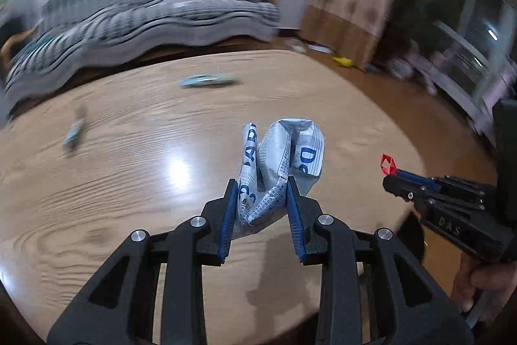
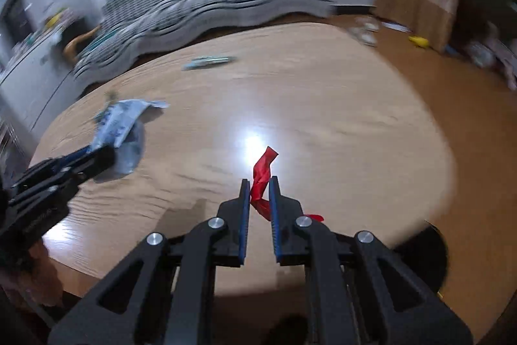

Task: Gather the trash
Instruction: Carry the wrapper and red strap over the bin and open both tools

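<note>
Item one: my left gripper [image 1: 260, 183], lower centre of its own view, fingers clamped on a crumpled white-and-blue wrapper [image 1: 281, 157] held above the wooden table [image 1: 145, 183].

Item two: my right gripper [image 2: 260, 183], lower centre of its view, fingers pinched on a red wrapper scrap [image 2: 263, 170], also lifted off the tabletop.

Item three: a blurred teal wrapper [image 1: 208, 80] lying flat toward the table's far edge, upper middle of the frame.

Item four: a small blurred scrap [image 1: 74, 133] at left on the table.

Item five: a grey striped sofa [image 1: 145, 12] behind, upper left.
</note>
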The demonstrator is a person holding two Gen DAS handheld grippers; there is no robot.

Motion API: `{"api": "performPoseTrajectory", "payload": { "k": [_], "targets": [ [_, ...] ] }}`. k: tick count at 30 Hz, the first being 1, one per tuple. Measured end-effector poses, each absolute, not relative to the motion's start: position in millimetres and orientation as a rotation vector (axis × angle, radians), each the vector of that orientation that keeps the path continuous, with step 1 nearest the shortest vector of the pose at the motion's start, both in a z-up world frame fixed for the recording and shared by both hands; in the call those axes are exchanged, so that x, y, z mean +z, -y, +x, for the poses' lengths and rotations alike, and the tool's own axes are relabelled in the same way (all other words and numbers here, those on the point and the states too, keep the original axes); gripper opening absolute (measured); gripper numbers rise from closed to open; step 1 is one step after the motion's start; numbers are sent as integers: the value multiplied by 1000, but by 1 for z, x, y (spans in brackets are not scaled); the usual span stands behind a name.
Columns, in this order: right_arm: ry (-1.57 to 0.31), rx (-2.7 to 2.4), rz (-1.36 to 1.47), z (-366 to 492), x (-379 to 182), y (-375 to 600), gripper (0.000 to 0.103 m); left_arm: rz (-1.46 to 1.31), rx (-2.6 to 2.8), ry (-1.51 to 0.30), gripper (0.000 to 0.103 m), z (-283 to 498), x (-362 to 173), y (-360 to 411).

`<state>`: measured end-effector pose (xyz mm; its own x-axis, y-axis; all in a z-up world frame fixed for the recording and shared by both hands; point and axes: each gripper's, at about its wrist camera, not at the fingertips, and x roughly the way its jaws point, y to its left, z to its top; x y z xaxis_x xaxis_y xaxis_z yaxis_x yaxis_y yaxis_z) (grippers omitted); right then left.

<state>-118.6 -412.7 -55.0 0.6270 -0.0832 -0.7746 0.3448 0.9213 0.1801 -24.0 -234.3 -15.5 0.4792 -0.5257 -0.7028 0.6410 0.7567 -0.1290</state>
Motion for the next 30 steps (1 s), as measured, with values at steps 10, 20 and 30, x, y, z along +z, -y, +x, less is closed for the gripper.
{"api": "performPoseTrajectory", "payload": {
  "k": [10, 20, 30],
  "targets": [
    [-899, -540, 549, -270, -96, 546, 12, 312, -1017, -779, 29, -129, -33, 364],
    [-1006, -513, 668, -305, -156, 585, 12, 417, -1117, -816, 29, -166, -63, 425],
    [-964, -522, 725, -308, -156, 607, 54, 457, -1133, -908, 29, -155, -92, 457]
  ]
}}
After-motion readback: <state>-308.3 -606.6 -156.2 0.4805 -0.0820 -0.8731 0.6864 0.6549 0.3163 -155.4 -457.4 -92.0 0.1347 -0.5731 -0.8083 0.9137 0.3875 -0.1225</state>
